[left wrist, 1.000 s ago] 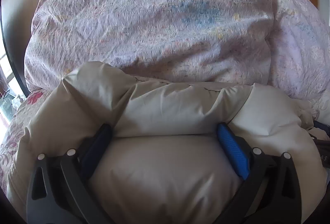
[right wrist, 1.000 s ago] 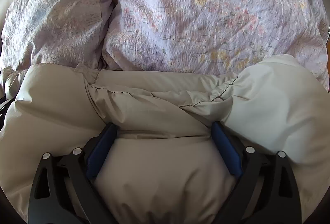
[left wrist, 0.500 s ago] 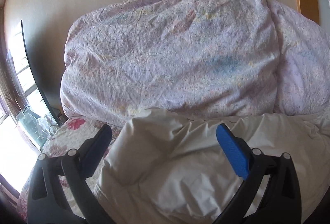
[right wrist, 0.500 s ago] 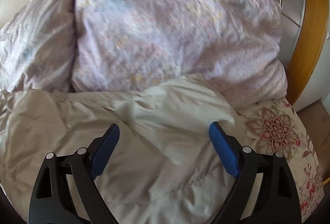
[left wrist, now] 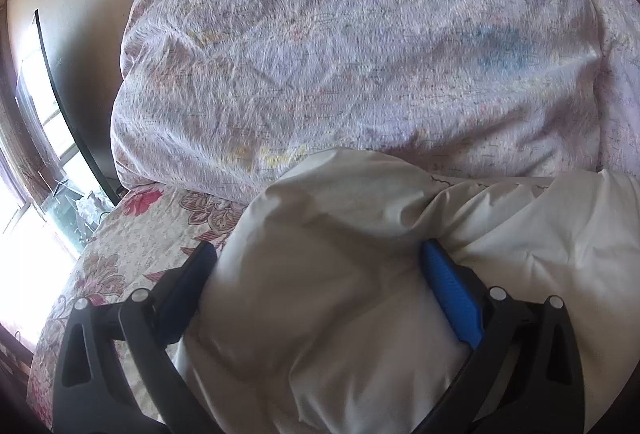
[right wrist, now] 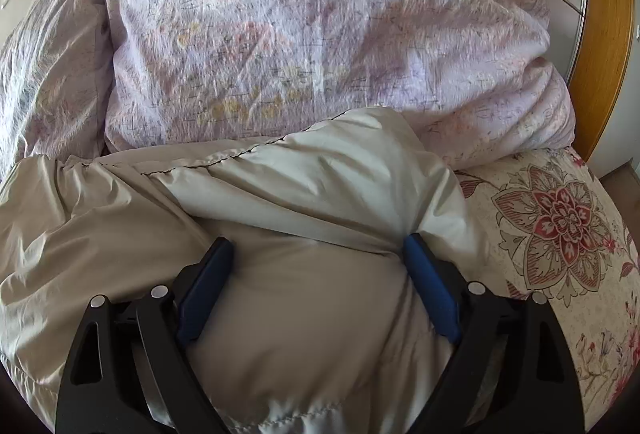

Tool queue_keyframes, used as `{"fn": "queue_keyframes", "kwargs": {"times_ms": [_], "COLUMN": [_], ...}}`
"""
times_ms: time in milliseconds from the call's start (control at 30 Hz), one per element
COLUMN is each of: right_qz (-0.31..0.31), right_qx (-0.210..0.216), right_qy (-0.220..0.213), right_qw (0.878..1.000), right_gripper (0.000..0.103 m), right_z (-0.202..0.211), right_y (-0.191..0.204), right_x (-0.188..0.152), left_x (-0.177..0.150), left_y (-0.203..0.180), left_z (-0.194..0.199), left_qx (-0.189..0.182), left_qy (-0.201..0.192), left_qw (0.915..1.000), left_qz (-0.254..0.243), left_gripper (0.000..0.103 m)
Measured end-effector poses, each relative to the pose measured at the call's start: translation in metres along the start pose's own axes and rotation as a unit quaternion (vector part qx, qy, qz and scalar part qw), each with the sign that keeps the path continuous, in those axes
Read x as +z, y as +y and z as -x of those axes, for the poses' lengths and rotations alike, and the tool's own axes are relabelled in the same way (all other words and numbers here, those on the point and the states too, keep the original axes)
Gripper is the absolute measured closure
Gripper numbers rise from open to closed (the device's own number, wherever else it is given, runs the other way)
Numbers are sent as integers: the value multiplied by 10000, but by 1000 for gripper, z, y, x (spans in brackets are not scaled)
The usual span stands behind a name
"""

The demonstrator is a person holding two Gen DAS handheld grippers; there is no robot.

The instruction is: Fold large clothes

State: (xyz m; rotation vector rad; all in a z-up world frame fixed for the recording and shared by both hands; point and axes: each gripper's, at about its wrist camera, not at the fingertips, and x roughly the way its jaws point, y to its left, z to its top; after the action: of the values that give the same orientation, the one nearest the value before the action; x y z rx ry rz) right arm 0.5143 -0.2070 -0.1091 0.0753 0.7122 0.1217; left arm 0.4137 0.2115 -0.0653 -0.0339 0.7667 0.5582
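Blown-out window (left wrist: 24, 234) glare, fisheye-warped edges

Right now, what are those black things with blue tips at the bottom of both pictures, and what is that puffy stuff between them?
Those are two claws a person holds, one per hand, each with a camera looking out along its fingers. One picture is from the left claw, the other from the right claw. Both are wide open, pressed into a puffy beige padded jacket bulging between their blue pads. It lies on a flowery bedspread, before a crumpled pale purple duvet. Nothing is pinched shut.
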Motion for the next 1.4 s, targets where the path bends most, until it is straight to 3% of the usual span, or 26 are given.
{"fn": "queue_keyframes", "kwargs": {"times_ms": [467, 1067, 1400], "right_qz": [135, 138, 67], "right_qx": [-220, -201, -128], "right_qy": [148, 292, 176], "right_qw": [9996, 9993, 9997], "right_gripper": [13, 10, 10], "right_z": [-8, -18, -15], "right_y": [10, 8, 3], "right_x": [-1, 2, 2], "left_x": [-2, -1, -2], "left_y": [-9, -10, -2], "left_z": [-16, -33, -34], "left_qx": [7, 13, -128], "left_qy": [214, 528, 467], "left_qw": [9997, 9983, 9987], "left_qz": [-140, -247, -139], "left_gripper": [2, 2, 2]}}
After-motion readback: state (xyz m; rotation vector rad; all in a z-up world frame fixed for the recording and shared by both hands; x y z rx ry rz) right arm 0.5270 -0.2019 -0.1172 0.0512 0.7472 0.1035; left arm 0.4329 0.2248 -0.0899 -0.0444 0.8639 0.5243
